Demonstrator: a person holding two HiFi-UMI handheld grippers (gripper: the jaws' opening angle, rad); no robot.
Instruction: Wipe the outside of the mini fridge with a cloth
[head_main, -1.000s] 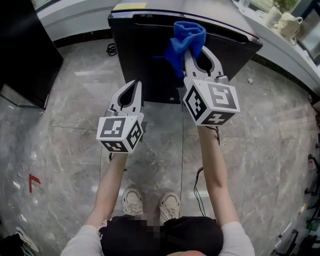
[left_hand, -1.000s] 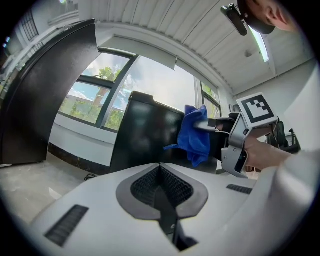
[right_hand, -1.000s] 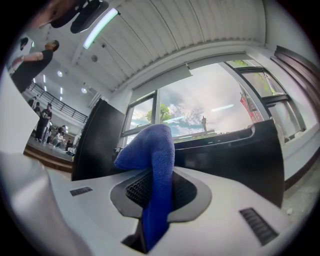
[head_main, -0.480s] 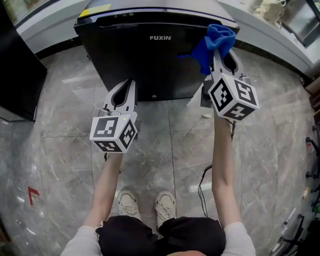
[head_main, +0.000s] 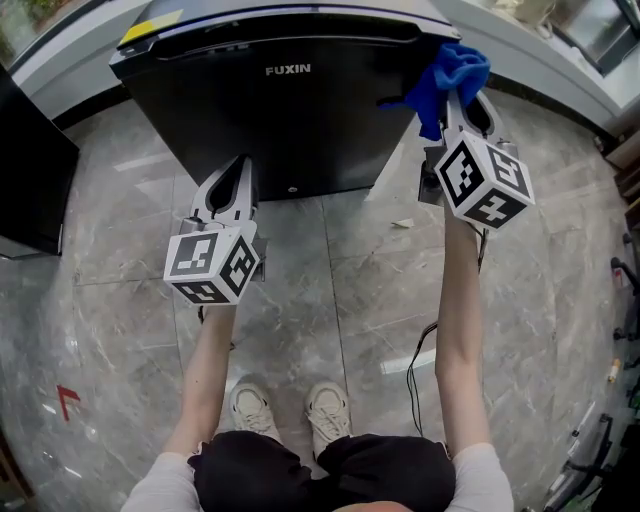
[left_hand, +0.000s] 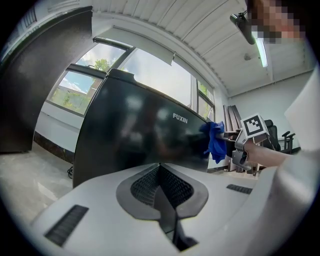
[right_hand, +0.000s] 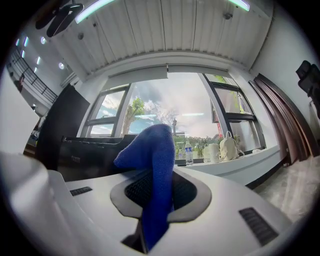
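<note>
My right gripper (head_main: 462, 100), clamped on the bunched blue cloth (head_main: 452, 68), has shifted toward 2 o'clock, to the glossy black mini fridge's (head_main: 300, 120) right edge. The cloth's long axis runs 1 to 7 o'clock. My left gripper (head_main: 241, 165) is closed on nothing.

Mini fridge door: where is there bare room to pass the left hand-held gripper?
The mini fridge door is bare from its left edge across to the blue cloth, ahead of the left hand-held gripper. Its top right corner is crowded: the right hand-held gripper holds the cloth there.
</note>
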